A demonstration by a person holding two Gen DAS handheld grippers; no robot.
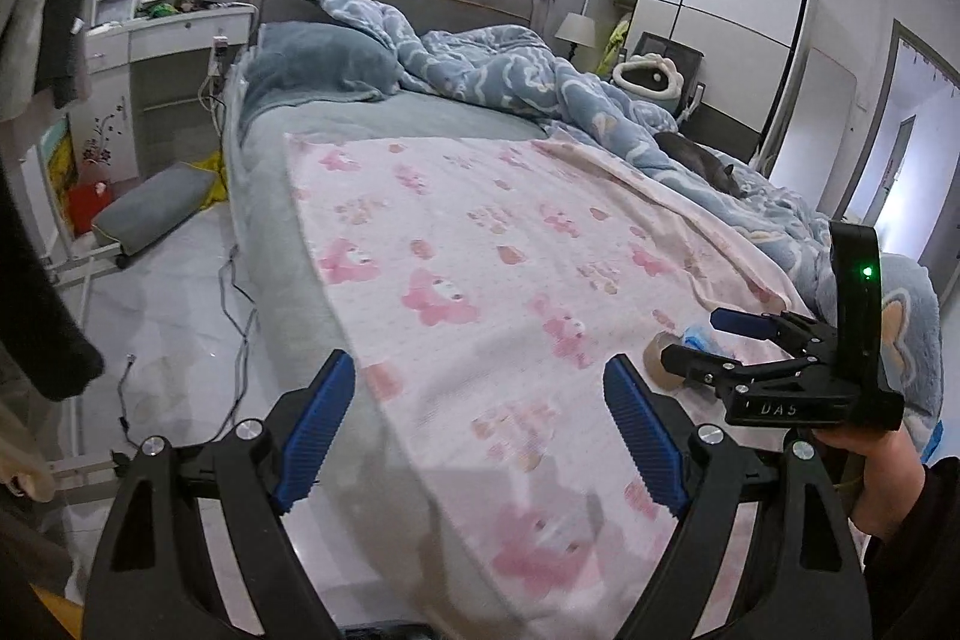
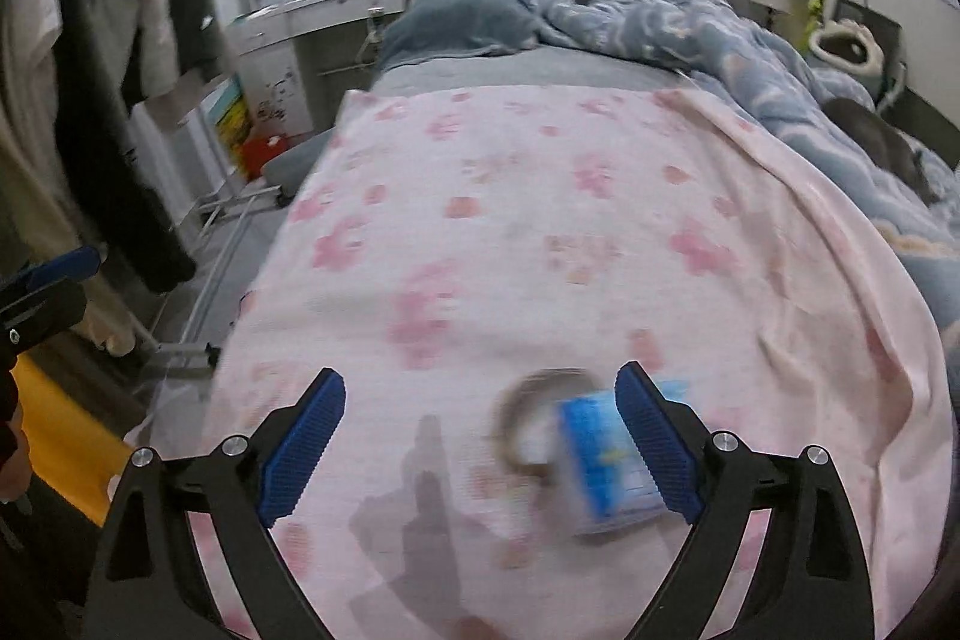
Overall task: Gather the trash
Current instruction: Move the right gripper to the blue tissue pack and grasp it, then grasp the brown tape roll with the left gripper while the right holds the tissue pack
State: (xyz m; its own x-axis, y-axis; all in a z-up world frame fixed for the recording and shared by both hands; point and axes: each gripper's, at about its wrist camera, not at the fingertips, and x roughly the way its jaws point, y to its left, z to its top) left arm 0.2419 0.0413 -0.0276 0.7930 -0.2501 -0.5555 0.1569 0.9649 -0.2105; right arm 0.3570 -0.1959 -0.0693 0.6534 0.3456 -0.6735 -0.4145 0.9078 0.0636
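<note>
The right claw [image 2: 480, 436] is being held spread wide over the foot edge of the bed [image 2: 540, 64], gripping nothing; a blue-and-white packet [image 2: 606, 466], its print blurred, is lying on the pink blanket [image 2: 540, 220] just inside the right finger, beside a tape ring [image 2: 522, 424]. The left claw [image 1: 480, 430] is likewise being held released and empty. "DAS" is being shown on the right claw's body. A dark animal [image 1: 702, 157] is lying on the blue duvet [image 1: 540, 82].
</note>
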